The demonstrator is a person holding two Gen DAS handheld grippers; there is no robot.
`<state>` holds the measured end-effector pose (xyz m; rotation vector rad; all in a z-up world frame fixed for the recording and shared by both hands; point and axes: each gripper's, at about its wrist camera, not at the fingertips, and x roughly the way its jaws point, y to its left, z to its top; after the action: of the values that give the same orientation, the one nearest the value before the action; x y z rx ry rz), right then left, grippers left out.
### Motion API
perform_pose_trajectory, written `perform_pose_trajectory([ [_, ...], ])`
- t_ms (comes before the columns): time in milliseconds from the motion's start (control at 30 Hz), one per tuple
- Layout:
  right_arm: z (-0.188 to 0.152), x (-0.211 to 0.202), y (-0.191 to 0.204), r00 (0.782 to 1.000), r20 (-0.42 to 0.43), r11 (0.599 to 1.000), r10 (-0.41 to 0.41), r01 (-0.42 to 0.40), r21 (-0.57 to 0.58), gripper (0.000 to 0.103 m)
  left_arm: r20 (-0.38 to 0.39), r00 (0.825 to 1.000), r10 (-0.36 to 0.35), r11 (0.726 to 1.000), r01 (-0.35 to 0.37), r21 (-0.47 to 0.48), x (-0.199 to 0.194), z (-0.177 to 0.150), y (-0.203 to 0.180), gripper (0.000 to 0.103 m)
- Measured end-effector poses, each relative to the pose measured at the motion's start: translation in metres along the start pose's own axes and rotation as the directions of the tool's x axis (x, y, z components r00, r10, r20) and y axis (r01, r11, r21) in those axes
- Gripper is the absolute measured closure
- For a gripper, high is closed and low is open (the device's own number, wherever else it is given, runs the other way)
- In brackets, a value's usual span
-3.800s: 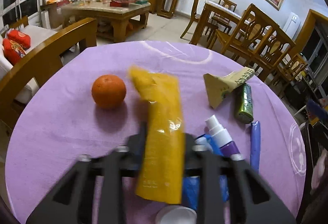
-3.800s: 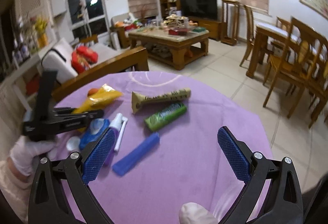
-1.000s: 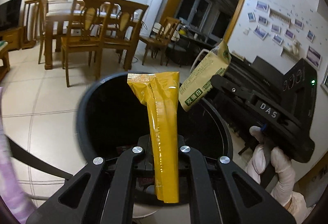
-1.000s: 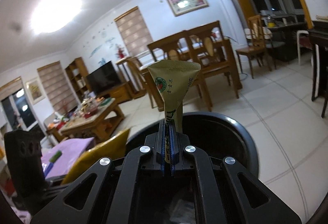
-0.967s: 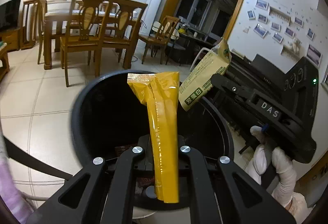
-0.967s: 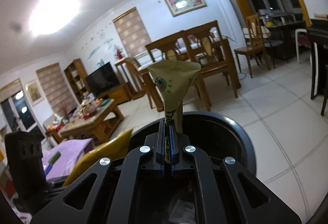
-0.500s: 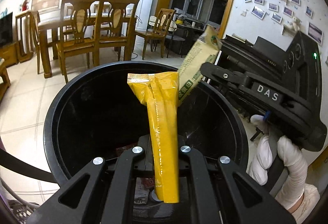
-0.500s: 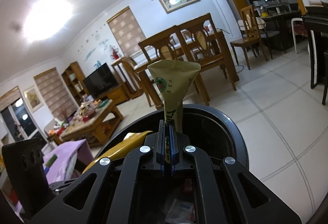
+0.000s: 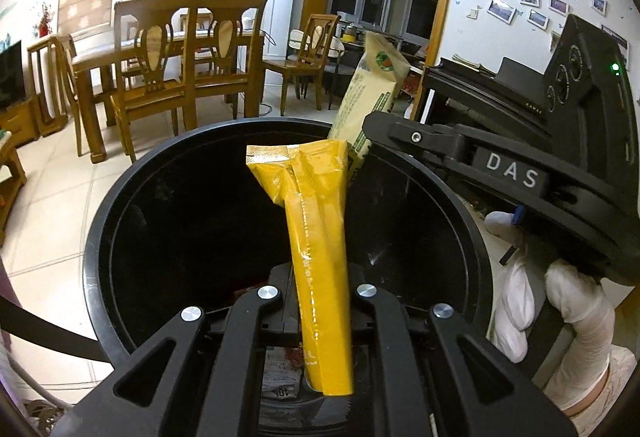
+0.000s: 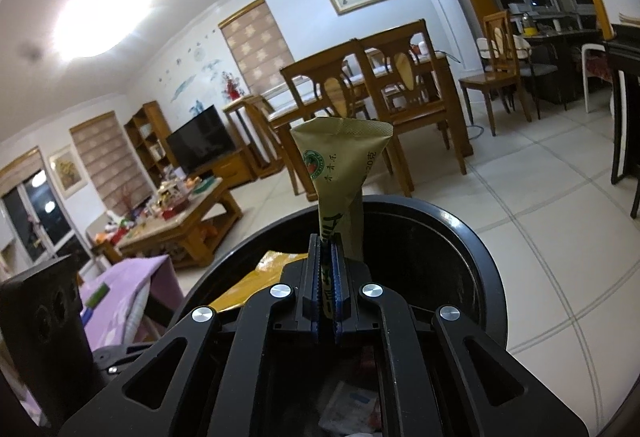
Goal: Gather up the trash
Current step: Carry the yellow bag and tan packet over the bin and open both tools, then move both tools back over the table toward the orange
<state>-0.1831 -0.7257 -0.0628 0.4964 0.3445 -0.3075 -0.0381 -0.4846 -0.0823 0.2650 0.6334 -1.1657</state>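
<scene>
Evidently, both grippers stood over the mouth of the black round bin [image 9: 100, 237] at the moment of inspection. The left gripper [image 9: 320, 301] had the yellow wrapper [image 9: 316, 237] between its jaws, the long packet standing nearly upright and rising above the bin's dark interior. Its jaws were opening, though the wrapper remained lodged between them and had not dropped. The lower end of the wrapper hung just over scraps of paper litter [image 9: 280, 377] lying at the bottom of the bin.

The right gripper [image 10: 328, 301] held the olive-green wrapper [image 10: 340, 165] pinched between its blue pads [image 10: 340, 293]; the pads appeared pressed flat against the packet, with only the thinnest gap showing, and its jaws were beginning to open. That wrapper stood upright, its flared top above the far rim of the bin [image 10: 480, 245]. In the left wrist view the same olive-green wrapper [image 9: 372, 97] leaned over the bin's right rim, just behind the yellow one, held by the right gripper [image 9: 380, 129] in a white-gloved hand [image 9: 552, 301].

In the right wrist view a corner of the yellow wrapper [image 10: 256, 277] showed inside the bin to the left. Further left, a table with a purple cloth [image 10: 128, 289] carried a small green item [image 10: 96, 295]. Wooden dining chairs [image 9: 160, 77] stood on the tiled floor [image 9: 48, 217] beyond.
</scene>
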Motion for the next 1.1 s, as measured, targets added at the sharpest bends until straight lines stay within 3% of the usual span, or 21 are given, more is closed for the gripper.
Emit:
perform_pose_trajectory([
  [67, 0.000, 0.001, 0.002, 1.000, -0.005, 1.000, 0.006, -0.006, -0.011, 0.082, -0.007, 1.000, 0.002, 1.000, -0.002, 0.003, 0.001, 0.001, 0.000, 0.090],
  [133, 0.001, 0.000, 0.004, 1.000, -0.005, 1.000, 0.011, -0.011, -0.013, 0.045, -0.010, 1.000, 0.013, 1.000, -0.013, 0.006, 0.001, 0.002, -0.002, 0.079],
  [167, 0.000, -0.001, 0.004, 1.000, 0.001, 1.000, 0.012, -0.012, -0.008, 0.039, -0.005, 1.000, 0.025, 1.000, -0.025, 0.009, 0.001, 0.001, -0.005, 0.059],
  [200, 0.000, -0.004, 0.004, 1.000, 0.015, 1.000, 0.019, -0.019, -0.001, 0.035, 0.011, 0.999, 0.050, 0.999, -0.050, 0.014, -0.002, 0.002, -0.006, 0.033],
  [267, 0.001, -0.008, 0.005, 0.999, 0.029, 1.000, 0.025, -0.025, -0.003, 0.034, 0.063, 0.994, 0.093, 0.995, -0.095, 0.021, -0.009, 0.002, -0.007, 0.012],
  [300, 0.001, -0.009, 0.005, 0.999, 0.033, 1.000, 0.023, -0.022, -0.005, 0.030, 0.090, 0.990, 0.107, 0.994, -0.109, 0.026, -0.013, 0.002, -0.008, 0.009],
  [567, 0.004, -0.025, 0.001, 0.995, 0.094, 1.000, 0.017, -0.019, 0.024, 0.006, 0.100, 0.987, 0.125, 0.988, -0.133, 0.073, -0.016, 0.007, -0.016, 0.005],
  [1100, 0.007, -0.033, 0.016, 0.998, 0.053, 0.997, -0.014, 0.010, 0.078, 0.005, 0.122, 0.986, 0.117, 0.991, -0.124, 0.046, -0.051, 0.006, -0.008, 0.005],
])
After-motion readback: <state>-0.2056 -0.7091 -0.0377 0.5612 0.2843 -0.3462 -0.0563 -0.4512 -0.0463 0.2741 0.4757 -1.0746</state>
